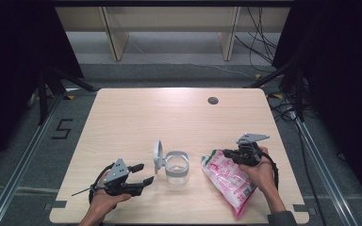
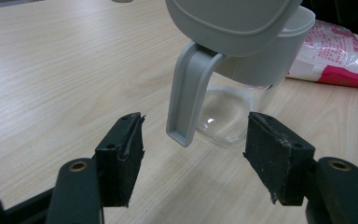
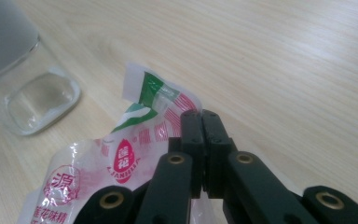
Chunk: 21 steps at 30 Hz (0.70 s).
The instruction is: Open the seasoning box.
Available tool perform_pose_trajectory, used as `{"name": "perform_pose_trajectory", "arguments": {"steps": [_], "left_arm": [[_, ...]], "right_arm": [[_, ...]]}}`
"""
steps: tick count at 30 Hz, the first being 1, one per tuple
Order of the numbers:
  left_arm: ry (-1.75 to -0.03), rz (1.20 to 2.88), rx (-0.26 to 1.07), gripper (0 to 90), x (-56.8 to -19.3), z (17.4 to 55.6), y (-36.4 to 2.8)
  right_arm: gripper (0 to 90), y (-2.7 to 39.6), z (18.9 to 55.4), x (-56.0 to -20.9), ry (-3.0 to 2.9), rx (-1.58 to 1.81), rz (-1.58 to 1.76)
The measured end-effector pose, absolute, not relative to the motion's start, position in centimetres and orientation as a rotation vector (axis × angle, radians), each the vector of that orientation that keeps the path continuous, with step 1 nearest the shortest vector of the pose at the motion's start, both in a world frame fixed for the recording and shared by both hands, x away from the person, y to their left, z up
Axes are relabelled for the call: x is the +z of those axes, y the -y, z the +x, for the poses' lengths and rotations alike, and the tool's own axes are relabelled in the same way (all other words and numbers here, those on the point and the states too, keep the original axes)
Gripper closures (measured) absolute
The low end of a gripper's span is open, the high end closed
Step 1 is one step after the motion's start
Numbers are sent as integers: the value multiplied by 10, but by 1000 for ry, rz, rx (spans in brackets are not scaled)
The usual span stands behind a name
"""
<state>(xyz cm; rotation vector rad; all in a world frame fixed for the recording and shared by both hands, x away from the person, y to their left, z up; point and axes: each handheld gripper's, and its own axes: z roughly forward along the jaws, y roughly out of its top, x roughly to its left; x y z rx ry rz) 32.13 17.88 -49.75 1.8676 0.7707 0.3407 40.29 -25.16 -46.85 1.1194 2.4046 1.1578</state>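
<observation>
High view shows the bag (image 1: 228,179) lying near the table's (image 1: 136,113) front right corner, just right of the clear jar (image 1: 176,167) with its lid (image 1: 158,156) open. The right gripper (image 1: 233,155) is closed on the bag's thin upper edge; the left gripper (image 1: 141,173) stands open, empty. The bag looks soft and slippery, so its sealed edge is probably the best hold. What is inside I cannot read.
</observation>
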Motion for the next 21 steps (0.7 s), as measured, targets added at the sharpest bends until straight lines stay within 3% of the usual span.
{"name": "perform_pose_trajectory", "arguments": {"steps": [21], "left_arm": [[-780,1852,340,348,-497,321,-180]], "right_arm": [[900,305,389,-464,-2204,1196,1293]]}}
